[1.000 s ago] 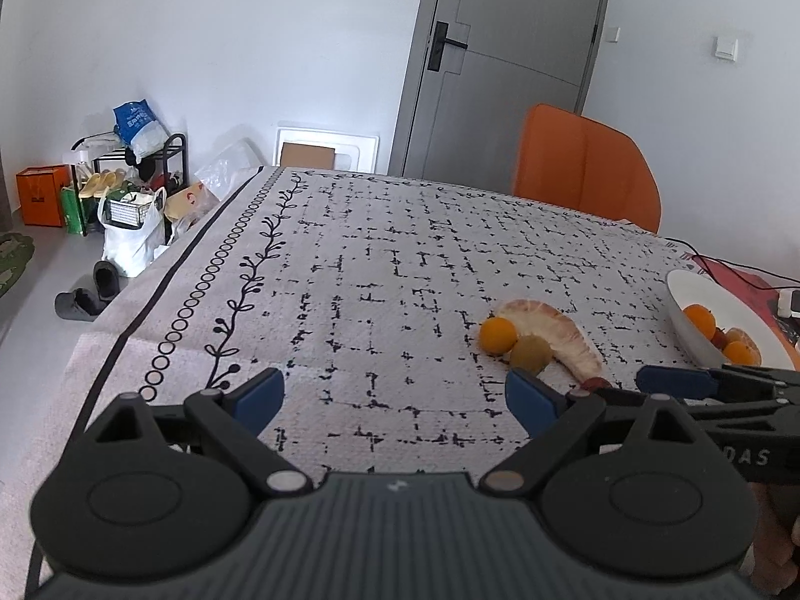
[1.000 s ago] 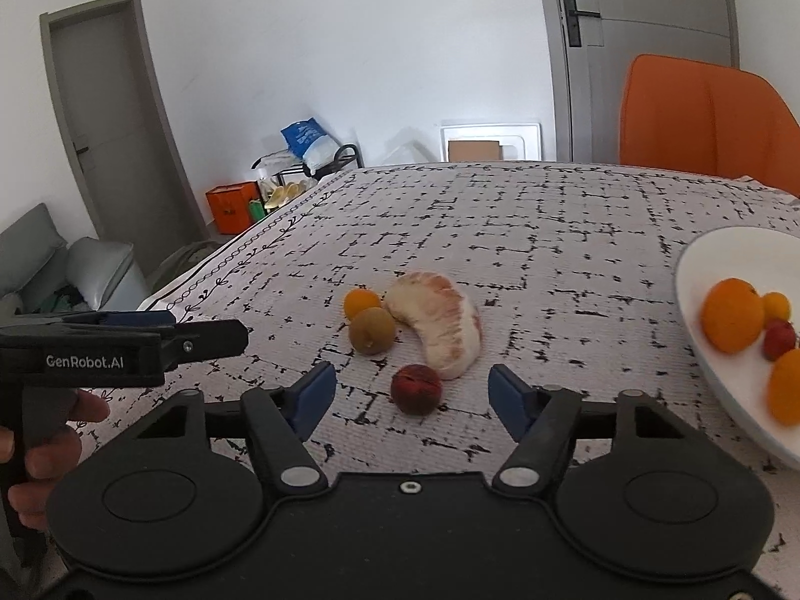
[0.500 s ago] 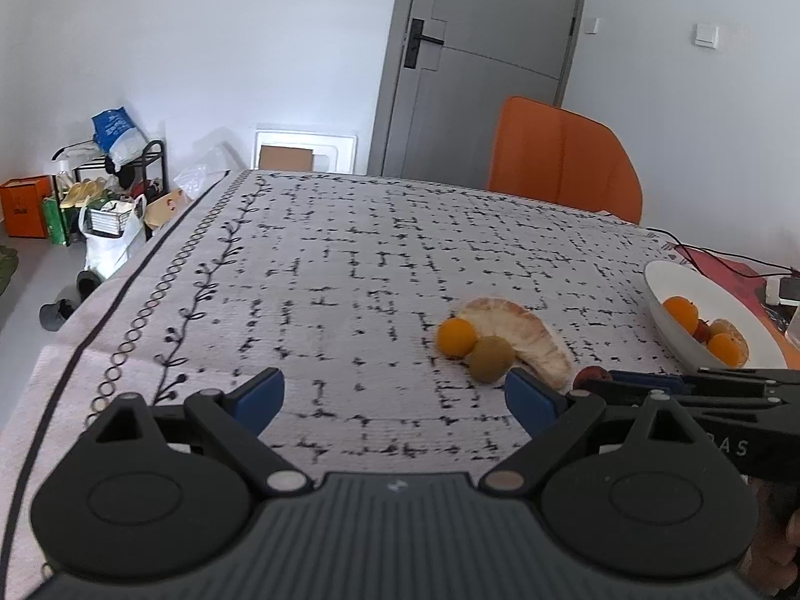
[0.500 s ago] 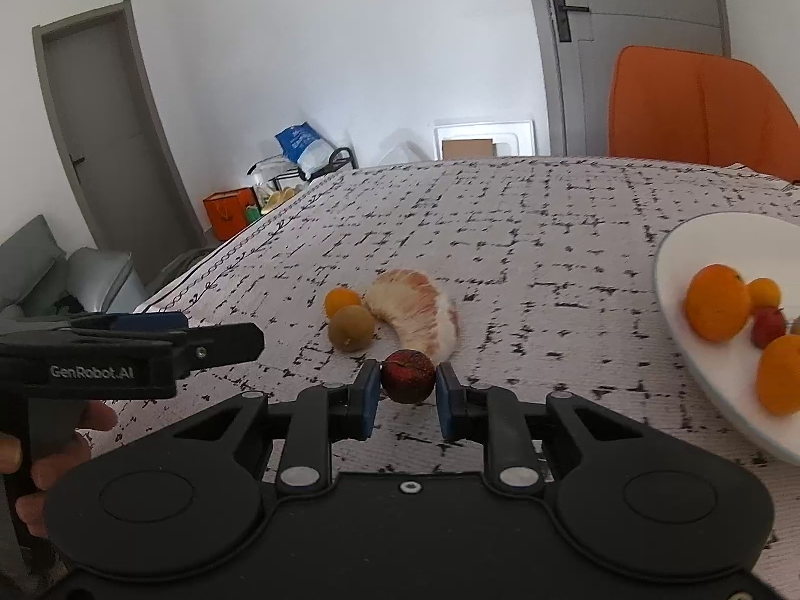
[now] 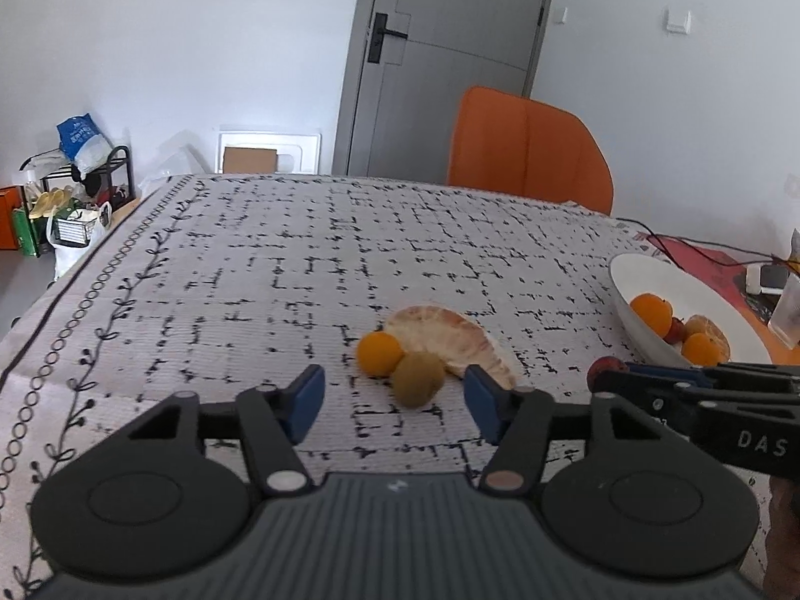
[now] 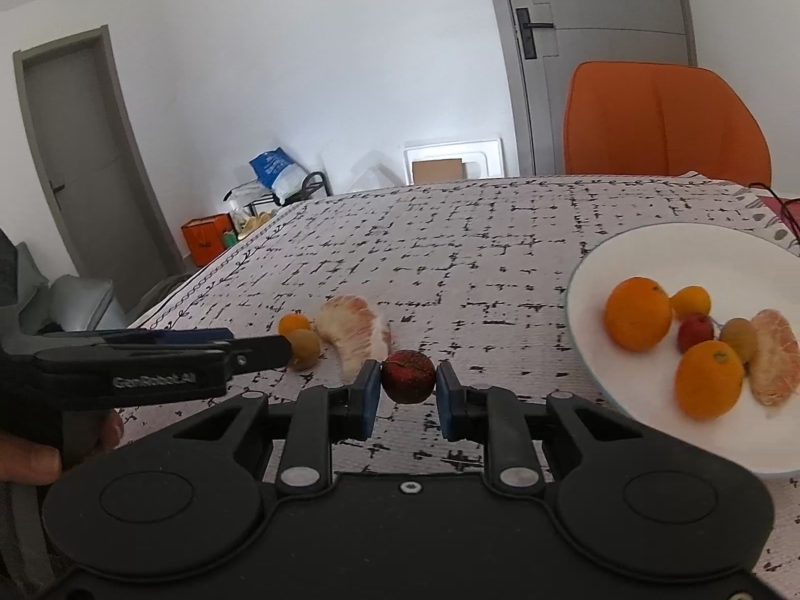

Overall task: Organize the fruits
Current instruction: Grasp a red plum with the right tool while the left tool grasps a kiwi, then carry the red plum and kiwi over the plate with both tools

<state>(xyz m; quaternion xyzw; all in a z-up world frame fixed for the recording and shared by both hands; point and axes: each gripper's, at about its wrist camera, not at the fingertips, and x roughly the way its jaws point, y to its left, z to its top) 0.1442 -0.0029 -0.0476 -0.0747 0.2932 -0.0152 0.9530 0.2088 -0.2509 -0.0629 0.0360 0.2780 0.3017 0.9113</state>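
My right gripper is shut on a small dark-red fruit, held just above the cloth to the left of the white plate. The plate holds oranges, a red fruit, a kiwi and a pomelo segment. On the cloth lie a small orange, a brown kiwi and a peeled pomelo segment, all touching. My left gripper is low over the cloth with its jaws closing. The kiwi sits between its blue pads, which do not press on it.
The patterned tablecloth covers the whole table. An orange chair stands at the far edge before a grey door. Cables and a red mat lie beyond the plate. Bags and a rack stand on the floor at the far left.
My right gripper shut on the red fruit and carried it off the cloth toward the plate. My left gripper moved up to the kiwi and its jaws narrowed.
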